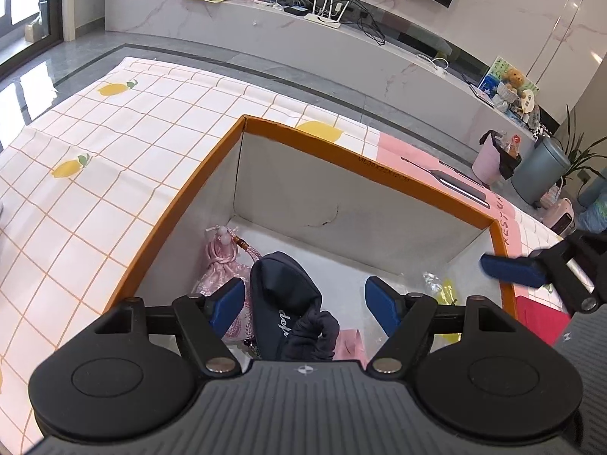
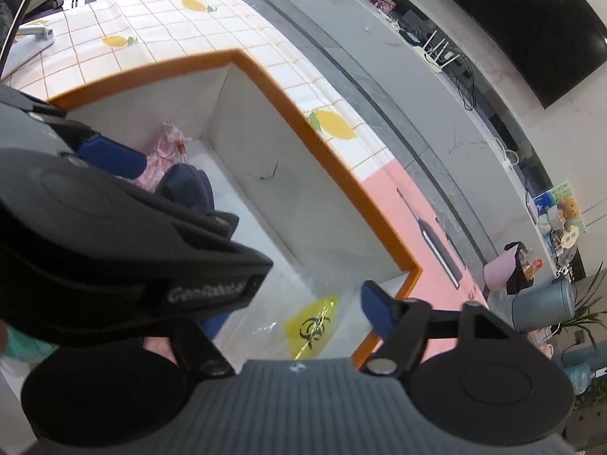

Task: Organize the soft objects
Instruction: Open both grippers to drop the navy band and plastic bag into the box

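Observation:
An orange-rimmed cardboard box with white inner walls stands on the table. Inside lie a pink drawstring pouch, a navy fabric bag with a dark strap bunched beside it, and a yellow plastic bag printed with a black symbol. My left gripper hangs open over the navy bag, its pads clear of the cloth. My right gripper is open above the yellow bag, holding nothing. One of the right gripper's fingers shows over the box's right rim.
The box sits on a lemon-print checked tablecloth. A flat pink package lies behind it and something red lies to its right. A metal object rests at the table's far left. Beyond the table stand a marble TV bench and bins.

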The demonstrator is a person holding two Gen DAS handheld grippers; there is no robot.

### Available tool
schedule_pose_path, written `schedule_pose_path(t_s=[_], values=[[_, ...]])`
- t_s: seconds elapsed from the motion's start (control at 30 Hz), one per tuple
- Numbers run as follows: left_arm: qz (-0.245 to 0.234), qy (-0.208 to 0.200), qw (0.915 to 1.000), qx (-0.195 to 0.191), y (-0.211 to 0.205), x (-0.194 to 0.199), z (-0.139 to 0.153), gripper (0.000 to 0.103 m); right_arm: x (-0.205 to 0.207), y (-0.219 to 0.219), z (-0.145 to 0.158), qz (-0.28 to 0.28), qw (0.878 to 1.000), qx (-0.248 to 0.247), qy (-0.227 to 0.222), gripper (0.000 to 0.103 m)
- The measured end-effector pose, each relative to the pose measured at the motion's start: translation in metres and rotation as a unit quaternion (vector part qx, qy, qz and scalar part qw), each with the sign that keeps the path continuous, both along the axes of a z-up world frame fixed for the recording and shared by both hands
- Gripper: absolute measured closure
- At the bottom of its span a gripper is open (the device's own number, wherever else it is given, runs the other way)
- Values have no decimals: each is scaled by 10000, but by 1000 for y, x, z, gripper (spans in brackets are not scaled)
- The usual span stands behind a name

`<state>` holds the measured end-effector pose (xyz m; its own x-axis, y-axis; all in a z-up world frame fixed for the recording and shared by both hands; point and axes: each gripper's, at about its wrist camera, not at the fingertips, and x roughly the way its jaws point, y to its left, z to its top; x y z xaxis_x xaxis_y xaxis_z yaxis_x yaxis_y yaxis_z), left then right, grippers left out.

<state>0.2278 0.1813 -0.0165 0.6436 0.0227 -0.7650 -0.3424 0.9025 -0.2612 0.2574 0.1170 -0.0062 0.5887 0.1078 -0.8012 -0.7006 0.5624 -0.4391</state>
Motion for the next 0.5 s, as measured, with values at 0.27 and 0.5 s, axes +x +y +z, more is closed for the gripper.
schedule_pose_path(t_s=[0.27,0.5], values=[[-170,-255,9995,94,-3,-8,11,17,-12,-6,11,350,9994,0,84,3],[-209,-219,9995,-15,-3,-2,11,17,-18,-9,14,274,9993,-101,215,3]])
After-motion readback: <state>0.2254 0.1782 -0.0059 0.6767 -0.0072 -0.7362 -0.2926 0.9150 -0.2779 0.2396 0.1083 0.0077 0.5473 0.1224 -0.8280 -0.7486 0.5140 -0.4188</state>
